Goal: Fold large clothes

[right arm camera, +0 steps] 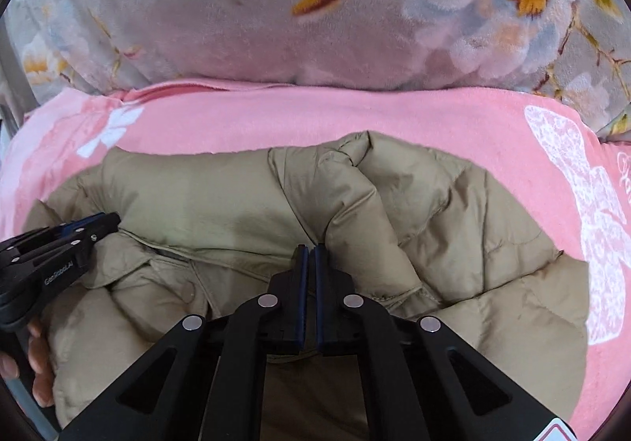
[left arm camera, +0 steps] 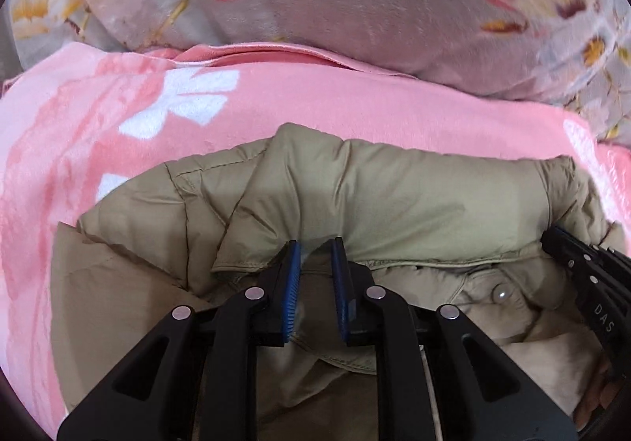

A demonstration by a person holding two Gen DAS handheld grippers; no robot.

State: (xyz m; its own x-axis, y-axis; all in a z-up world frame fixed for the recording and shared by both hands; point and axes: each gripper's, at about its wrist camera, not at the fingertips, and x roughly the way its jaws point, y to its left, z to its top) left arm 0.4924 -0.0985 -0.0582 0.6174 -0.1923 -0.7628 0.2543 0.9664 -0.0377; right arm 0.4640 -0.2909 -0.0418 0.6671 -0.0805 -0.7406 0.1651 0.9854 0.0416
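Both grippers down on the khaki puffer jacket, side by side at its near edge.

The puffer jacket (left arm camera: 394,196) lies bunched on a pink blanket (left arm camera: 276,94) with white butterfly prints; a grey floral blanket (right arm camera: 236,27) is heaped beyond it; the left gripper (left arm camera: 314,244) has its blue pads (left arm camera: 292,275) narrowly apart with a fold of khaki fabric between them, so it looks pinched; the right gripper (right arm camera: 310,250) is closed tight at a seam, though whether cloth is caught I cannot tell; a pearl snap button (left arm camera: 500,295) shows on the placket between the two.
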